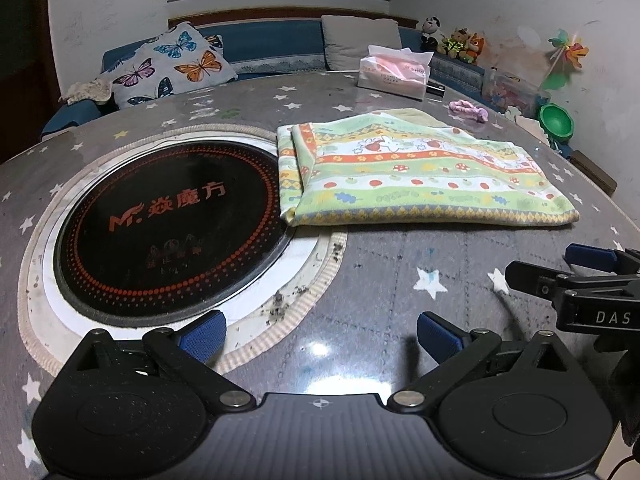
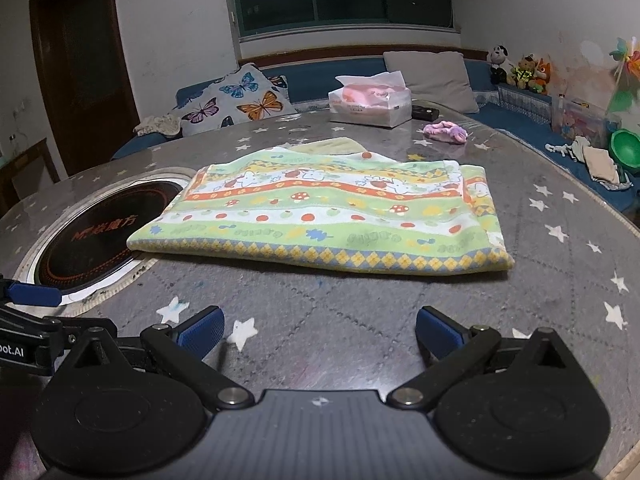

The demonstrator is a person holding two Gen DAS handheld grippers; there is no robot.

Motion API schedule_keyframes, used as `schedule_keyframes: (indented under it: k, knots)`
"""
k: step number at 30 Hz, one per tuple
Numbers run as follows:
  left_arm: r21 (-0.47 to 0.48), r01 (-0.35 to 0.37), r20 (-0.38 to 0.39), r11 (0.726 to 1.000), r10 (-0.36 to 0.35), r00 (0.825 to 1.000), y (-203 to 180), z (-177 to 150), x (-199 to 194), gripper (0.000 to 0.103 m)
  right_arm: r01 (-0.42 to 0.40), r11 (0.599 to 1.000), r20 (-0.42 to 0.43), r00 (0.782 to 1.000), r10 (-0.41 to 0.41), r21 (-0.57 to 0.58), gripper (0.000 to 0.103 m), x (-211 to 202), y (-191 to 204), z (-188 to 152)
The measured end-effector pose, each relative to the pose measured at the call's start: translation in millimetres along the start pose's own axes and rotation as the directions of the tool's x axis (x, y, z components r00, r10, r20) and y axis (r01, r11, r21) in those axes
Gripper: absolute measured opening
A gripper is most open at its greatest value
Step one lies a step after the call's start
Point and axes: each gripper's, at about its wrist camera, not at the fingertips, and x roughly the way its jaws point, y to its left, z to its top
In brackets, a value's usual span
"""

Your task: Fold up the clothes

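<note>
A folded cloth with green, orange and white stripes and mushroom and bunny prints lies flat on the grey star-patterned table; it also shows in the right wrist view. My left gripper is open and empty, near the table's front edge, short of the cloth. My right gripper is open and empty, also in front of the cloth. The right gripper shows at the right edge of the left wrist view. The left gripper shows at the left edge of the right wrist view.
A round black induction cooktop is set in the table left of the cloth, whose left edge overlaps its rim. A tissue box and a pink scrunchie lie behind. A sofa with a butterfly pillow and plush toys rings the table.
</note>
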Motion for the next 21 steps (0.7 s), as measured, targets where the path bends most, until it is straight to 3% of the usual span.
schedule_keyframes:
  k: [21]
  knots:
    - [0.012, 0.011, 0.004, 1.0, -0.011, 1.0, -10, -7, -4, 0.103, 0.006, 1.0, 0.008, 1.0, -0.006, -0.008, 0.103, -3, 7, -5]
